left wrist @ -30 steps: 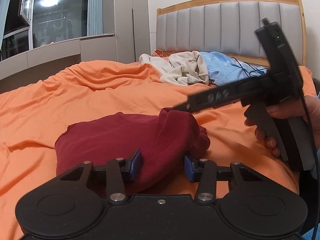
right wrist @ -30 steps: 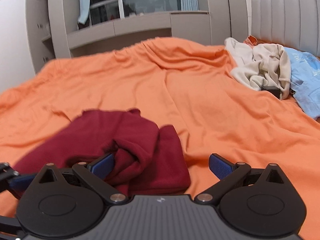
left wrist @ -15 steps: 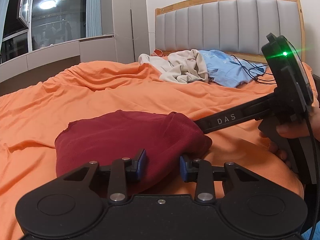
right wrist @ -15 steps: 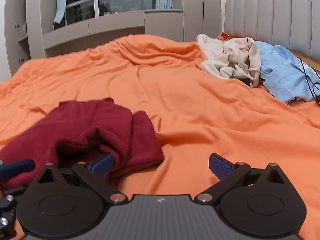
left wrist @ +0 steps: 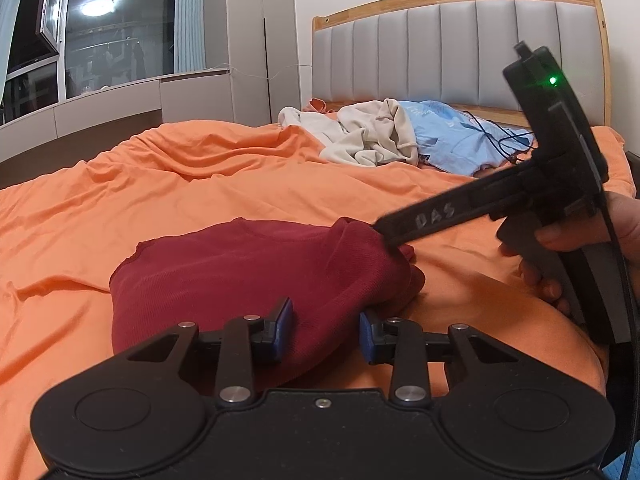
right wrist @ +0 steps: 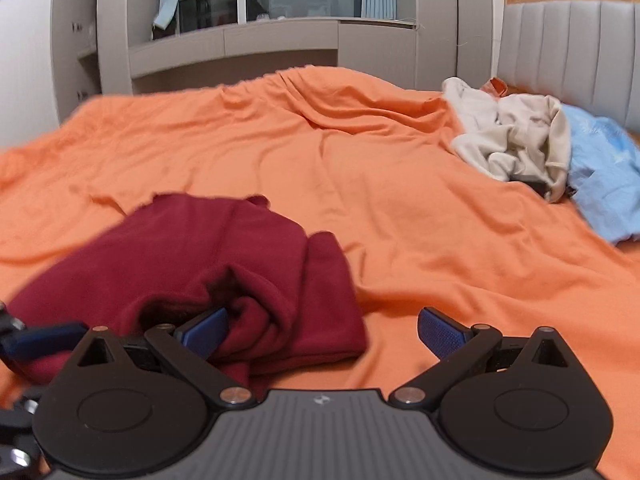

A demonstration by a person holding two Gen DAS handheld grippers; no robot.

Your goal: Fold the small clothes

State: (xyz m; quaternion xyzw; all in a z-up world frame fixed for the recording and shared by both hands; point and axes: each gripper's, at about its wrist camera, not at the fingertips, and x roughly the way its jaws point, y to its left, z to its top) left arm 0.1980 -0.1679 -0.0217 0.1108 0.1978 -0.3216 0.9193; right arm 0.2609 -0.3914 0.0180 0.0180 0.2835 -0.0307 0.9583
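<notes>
Bunching between left tool (left wrist: 323,326) pads, maroon garment (left wrist: 240,276), right tool (right wrist: 320,330) beside

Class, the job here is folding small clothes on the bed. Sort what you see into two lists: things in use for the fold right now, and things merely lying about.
In use:
- dark red knitted top
- left gripper, closed on its near edge
- right gripper, jaws wide open

Lying about:
- crumpled beige garment
- light blue shirt
- thin black cable
- orange bedsheet
</notes>
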